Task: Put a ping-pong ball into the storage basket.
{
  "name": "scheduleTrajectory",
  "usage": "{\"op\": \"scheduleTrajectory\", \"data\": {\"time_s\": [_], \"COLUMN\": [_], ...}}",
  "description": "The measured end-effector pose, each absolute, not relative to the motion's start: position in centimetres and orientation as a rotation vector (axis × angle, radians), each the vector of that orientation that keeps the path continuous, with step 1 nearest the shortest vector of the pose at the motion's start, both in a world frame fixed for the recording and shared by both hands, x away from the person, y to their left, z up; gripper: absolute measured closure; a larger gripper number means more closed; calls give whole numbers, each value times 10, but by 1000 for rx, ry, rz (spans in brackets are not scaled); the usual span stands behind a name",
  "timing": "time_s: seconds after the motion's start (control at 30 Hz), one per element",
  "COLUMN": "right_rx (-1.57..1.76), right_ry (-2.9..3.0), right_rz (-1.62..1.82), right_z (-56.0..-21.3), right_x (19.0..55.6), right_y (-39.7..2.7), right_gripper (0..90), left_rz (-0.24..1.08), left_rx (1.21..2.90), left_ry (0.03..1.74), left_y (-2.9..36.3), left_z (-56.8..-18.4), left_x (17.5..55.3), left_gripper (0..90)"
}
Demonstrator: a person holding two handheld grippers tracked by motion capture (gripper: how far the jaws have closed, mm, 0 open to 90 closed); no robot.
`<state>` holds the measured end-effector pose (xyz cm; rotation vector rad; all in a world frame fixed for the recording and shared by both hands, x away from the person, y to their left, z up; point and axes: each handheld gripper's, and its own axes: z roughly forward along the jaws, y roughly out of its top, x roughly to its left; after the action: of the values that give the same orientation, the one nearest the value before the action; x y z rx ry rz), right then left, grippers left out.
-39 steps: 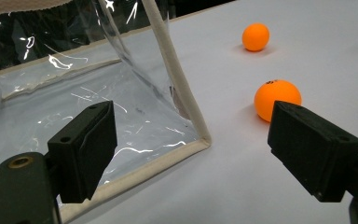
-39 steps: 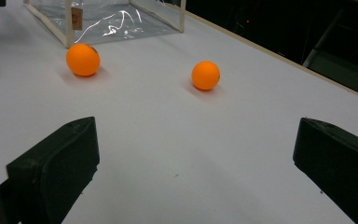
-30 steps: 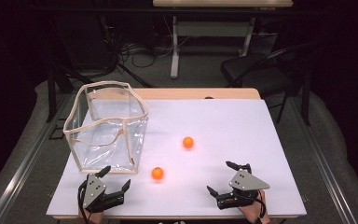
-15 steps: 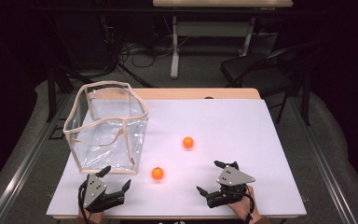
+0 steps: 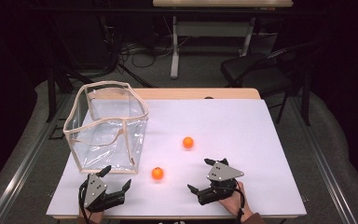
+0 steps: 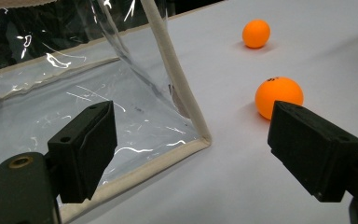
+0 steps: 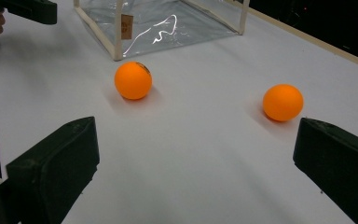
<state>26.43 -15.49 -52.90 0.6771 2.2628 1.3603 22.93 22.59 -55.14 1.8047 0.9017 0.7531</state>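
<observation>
You are holding both sets of tongs low over the near edge of the white counter [image 5: 242,126]. Your left tongs [image 5: 113,179] are sitting spread wide, gripping nothing, just in front of the near right corner of the clear plastic box [image 5: 107,128] with the cream-coloured edging. In the left gripper view that corner of the box [image 6: 186,112] is lying between the jaws, with the nearer orange ball [image 6: 278,96] just beyond the right jaw.

Your right tongs [image 5: 201,176] are also spread wide and empty, pointing left toward the balls. The nearer orange ball [image 5: 157,173] is resting on the counter between your two tongs, close to the box. The farther orange ball [image 5: 188,142] is lying apart from it, toward the middle of the counter. In the right gripper view both balls, the nearer [image 7: 133,80] and the farther [image 7: 283,102], are sitting beyond the open jaws, untouched.
</observation>
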Motion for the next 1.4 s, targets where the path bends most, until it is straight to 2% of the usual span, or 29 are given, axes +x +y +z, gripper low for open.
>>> {"op": "scheduleTrajectory", "data": {"time_s": [1.4], "right_rx": [648], "right_ry": [2406], "right_rz": [1387], "right_z": [-539], "right_x": [298], "right_y": [-84], "right_gripper": [0], "left_rz": [759], "left_rx": [1806], "left_ry": [895], "left_y": [227], "left_z": [-551], "left_x": [229], "left_gripper": [158]}}
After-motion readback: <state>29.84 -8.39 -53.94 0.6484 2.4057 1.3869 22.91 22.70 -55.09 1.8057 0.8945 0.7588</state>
